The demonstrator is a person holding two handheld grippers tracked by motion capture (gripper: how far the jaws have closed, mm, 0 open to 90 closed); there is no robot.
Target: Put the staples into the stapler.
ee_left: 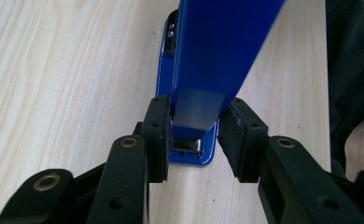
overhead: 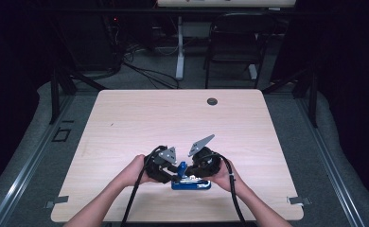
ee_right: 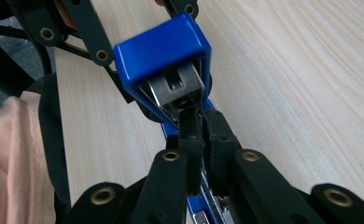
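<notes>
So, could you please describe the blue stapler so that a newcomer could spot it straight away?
Start at the pale wooden table and go to its near edge, where two hands meet. The stapler lies between the two black grippers, the one bright blue thing there, its top swung up over a shiny metal channel.

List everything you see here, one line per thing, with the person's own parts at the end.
Stapler: one, blue with metal inside, lid swung up, near table edge between the tongs.
Table: one, light wood, centre of the high view.
Grommet: one, dark, far side of the tabletop.
Chair: one, black, beyond the table.
Left tongs: one, black, straddling the stapler's raised lid.
Right tongs: one, black, shut on the stapler's metal rail.
Hands: left hand, right hand, each holding its tongs.
</notes>
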